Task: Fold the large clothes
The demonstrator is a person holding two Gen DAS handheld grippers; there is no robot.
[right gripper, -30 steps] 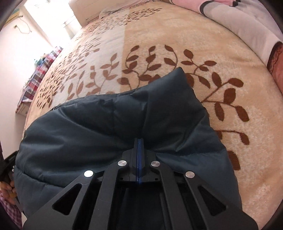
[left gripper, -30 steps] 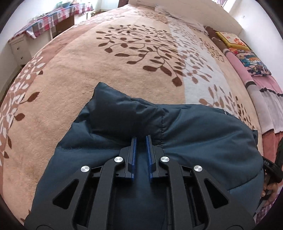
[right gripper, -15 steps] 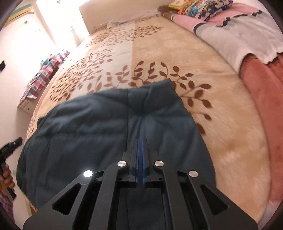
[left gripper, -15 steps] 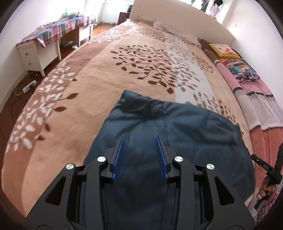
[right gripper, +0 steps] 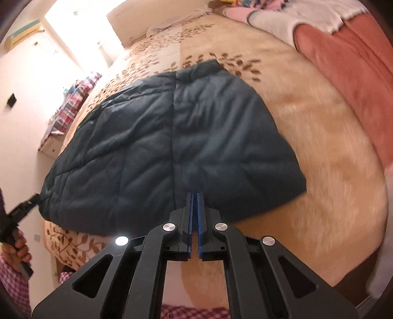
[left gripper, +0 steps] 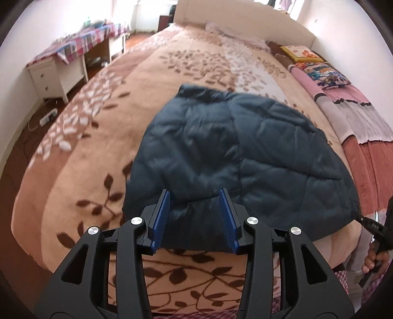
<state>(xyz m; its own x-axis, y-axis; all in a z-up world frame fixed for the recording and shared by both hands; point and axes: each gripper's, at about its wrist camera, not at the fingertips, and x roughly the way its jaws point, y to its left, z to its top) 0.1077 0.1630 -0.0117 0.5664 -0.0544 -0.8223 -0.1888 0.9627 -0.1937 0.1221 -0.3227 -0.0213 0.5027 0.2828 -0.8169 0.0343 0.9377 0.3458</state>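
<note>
A dark blue quilted jacket (left gripper: 233, 157) lies folded into a rounded bundle near the foot of the bed; it also shows in the right wrist view (right gripper: 167, 152). My left gripper (left gripper: 195, 196) is open and empty, raised above the jacket's near edge. My right gripper (right gripper: 195, 196) has its jaws nearly together with only a thin gap, holding nothing, raised above the jacket's near edge.
The beige leaf-patterned blanket (left gripper: 152, 81) covers the bed. Pink and red folded bedding (left gripper: 356, 117) and pillows (left gripper: 321, 71) lie along the right side. A white desk with a plaid cloth (left gripper: 66, 59) stands left of the bed. The white headboard (left gripper: 245, 19) is at the far end.
Both grippers let go of the jacket and pulled back and up. The left jaws opened wide; the right jaws stayed nearly closed. The jacket now lies flat on the blanket.
</note>
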